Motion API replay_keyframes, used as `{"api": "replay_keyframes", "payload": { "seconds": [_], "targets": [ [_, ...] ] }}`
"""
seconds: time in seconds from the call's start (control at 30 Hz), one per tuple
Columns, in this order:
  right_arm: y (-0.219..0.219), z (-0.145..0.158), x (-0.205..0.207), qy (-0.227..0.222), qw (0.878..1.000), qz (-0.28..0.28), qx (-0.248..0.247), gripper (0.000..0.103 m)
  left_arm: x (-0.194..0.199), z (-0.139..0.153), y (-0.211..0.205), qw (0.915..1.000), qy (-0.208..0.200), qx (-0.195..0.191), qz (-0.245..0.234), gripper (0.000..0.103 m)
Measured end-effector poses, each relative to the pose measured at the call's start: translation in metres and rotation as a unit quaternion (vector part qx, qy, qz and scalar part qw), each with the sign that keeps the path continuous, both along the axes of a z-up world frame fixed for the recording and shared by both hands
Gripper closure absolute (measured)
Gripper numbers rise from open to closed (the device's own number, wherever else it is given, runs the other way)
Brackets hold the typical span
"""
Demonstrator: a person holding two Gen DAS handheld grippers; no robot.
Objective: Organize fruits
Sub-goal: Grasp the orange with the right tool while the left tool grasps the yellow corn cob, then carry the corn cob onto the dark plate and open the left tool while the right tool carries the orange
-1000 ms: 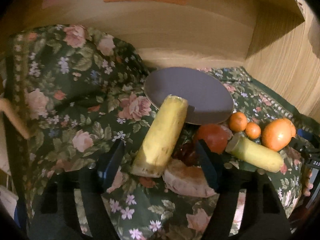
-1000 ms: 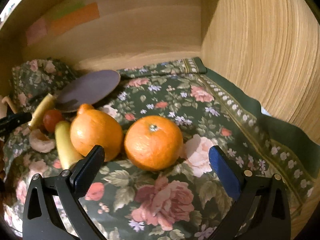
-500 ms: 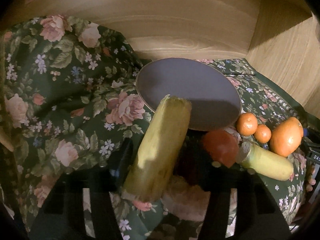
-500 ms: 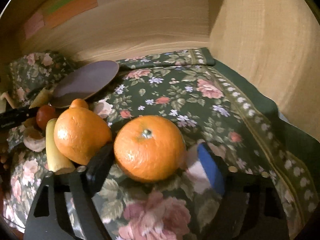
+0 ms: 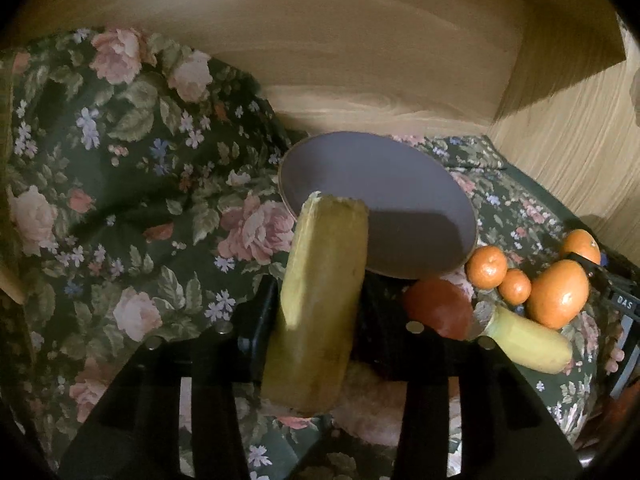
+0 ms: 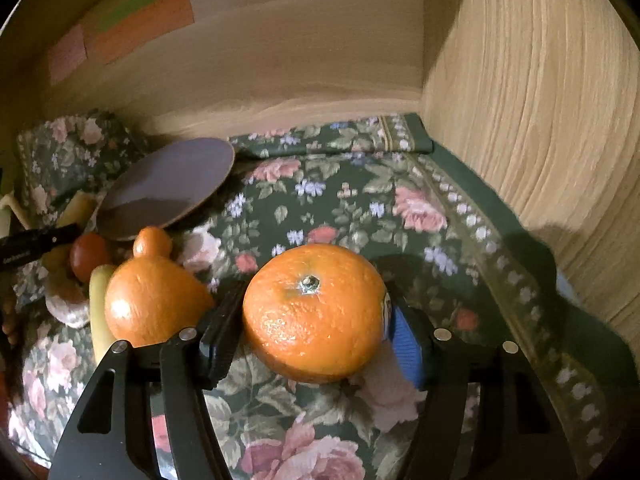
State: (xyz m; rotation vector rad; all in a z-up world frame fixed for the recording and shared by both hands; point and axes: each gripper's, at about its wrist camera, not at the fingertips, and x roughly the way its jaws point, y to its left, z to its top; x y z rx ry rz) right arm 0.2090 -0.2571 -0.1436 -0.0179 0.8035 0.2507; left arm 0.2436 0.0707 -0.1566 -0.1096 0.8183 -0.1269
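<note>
My left gripper has a long yellow banana piece between its jaws, which are closing, and both pads touch its sides. Its far end leans over the rim of a grey plate. In the right wrist view my right gripper is closing on a round orange. The black pad and the blue pad press on either side of it. A necked orange fruit sits just left of that gripper.
A red fruit, two small mandarins, a second banana piece and a pale peeled fruit lie on the floral cloth. Wooden walls close in the back and right. Open cloth lies right of the plate.
Both grippers' jaws have closed in from wide open, the left onto the banana piece and the right onto the orange. Both cameras have come a little closer to their fruit.
</note>
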Motion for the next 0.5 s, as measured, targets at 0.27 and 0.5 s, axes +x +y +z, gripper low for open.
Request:
{"api": "replay_keyframes", "payload": {
  "seconds": [0.27,0.5],
  "targets": [
    [0.014,0.026,0.007,-0.045,0.999,0.022,-0.004,0.040,-0.016,0.037,0.004,0.9988,-0.048,0.001,0.008,0.062],
    [0.034,0.055,0.007,-0.090,0.995,0.048,-0.002,0.040,-0.020,0.065,0.003,0.9963,-0.085,0.006,0.012,0.063]
  ]
}}
